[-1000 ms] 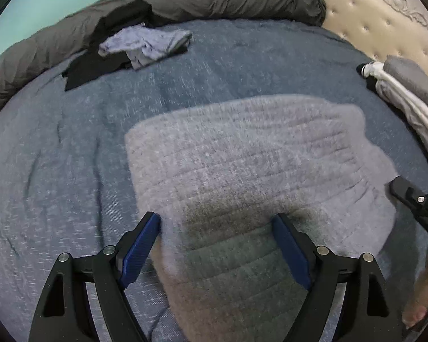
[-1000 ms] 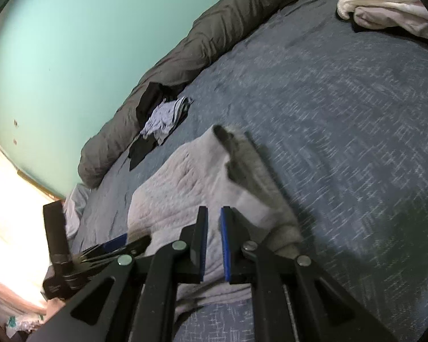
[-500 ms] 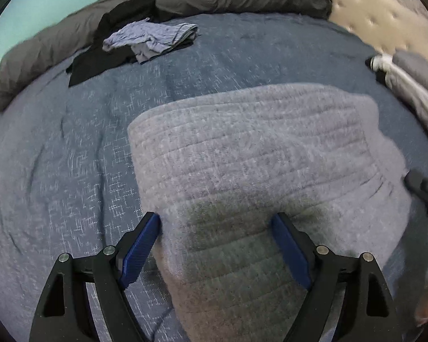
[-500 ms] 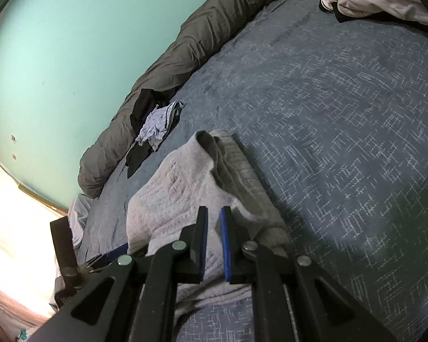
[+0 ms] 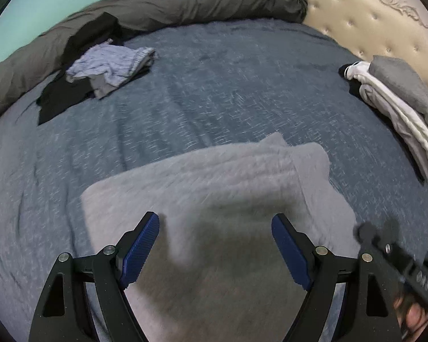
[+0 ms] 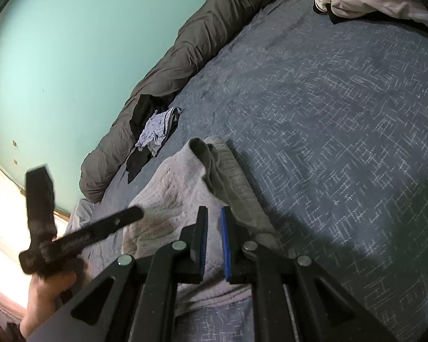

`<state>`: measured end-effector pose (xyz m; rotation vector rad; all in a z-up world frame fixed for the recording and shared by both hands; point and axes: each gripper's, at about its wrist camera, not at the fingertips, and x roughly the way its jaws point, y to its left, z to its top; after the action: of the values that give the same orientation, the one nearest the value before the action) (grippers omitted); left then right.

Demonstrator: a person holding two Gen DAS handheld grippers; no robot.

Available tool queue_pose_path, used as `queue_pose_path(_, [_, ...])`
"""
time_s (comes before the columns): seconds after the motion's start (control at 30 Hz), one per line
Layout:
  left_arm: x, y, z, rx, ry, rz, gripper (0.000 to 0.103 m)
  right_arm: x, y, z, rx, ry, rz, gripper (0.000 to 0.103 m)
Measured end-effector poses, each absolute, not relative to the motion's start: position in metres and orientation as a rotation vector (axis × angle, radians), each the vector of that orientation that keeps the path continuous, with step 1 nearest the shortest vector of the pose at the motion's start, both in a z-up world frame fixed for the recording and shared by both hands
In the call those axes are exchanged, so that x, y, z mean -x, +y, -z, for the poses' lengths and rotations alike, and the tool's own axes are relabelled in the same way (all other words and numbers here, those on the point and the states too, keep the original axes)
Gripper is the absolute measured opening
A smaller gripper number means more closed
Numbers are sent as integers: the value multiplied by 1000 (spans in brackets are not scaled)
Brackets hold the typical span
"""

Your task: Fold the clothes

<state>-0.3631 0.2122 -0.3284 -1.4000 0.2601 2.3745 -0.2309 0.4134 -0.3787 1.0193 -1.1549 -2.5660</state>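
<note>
A light grey knitted garment (image 5: pixel 214 188) lies flat on the blue bedspread (image 5: pixel 242 85), its right edge doubled over into a thicker strip (image 6: pixel 228 176). My left gripper (image 5: pixel 215 228) hangs open above the garment's near part, with nothing between its blue pads. In the right wrist view the left gripper (image 6: pixel 128 216) shows at the left, blurred, in a hand (image 6: pixel 51 285). My right gripper (image 6: pixel 214 228) is shut, pads almost together, low over the garment's near right part. I cannot tell whether cloth is pinched between them. Its tip (image 5: pixel 368 233) shows at the lower right of the left wrist view.
A crumpled lilac piece on black clothing (image 5: pixel 108 65) lies at the far left beside a rolled dark grey duvet (image 5: pixel 185 5). Folded white and grey clothes (image 5: pixel 399 105) are stacked at the right by the cream tufted headboard (image 5: pixel 371 14). A teal wall (image 6: pixel 71 42) runs behind.
My left gripper has drawn back and up from the garment, still open, so more bedspread shows beyond it. The garment's right edge, lifted earlier, now lies folded over. My right gripper has held still.
</note>
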Motion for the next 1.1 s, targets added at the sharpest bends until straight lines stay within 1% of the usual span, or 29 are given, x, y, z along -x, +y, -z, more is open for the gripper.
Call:
queue_pose_path(0.17, [391,243,345,1481,334,-2330,84,229,419,381,-1020,-1176,2564,8])
queue_pose_path(0.27, [407,259,356,1520,387,-2304,84,229,418,380,-1024,-1157,2570,8])
queue_pose_path(0.3, [410,263,361,1534,418,-2299,84,229,418,380,-1024,-1154,2572,8])
queue_pose_path(0.4, [417,264,371,1561,433,-2290,84,230,420,381,-1025,-1151,2574,8])
queue_pose_path(0.5, [411,251,355,1508,333,-2324,84,230,421,383,-1030,-1149,2577,8])
queue_pose_path(0.6, [396,221,325,1408,166,-2357,84,230,419,381,-1027,-1139,2583,8])
queue_pose_path(0.73, [366,177,301,1330,73,-2398,84,228,416,375,-983,-1126,2597,8])
queue_pose_path(0.8, [351,156,304,1332,71,-2418,84,226,413,373,-963,-1130,2595,8])
queue_pose_path(0.93, [318,114,321,1358,-7,-2424,84,224,405,368,-926,-1109,2601,8])
queue_pose_path(1.1, [289,106,341,1373,45,-2420,84,228,386,363,-942,-1023,2564,8])
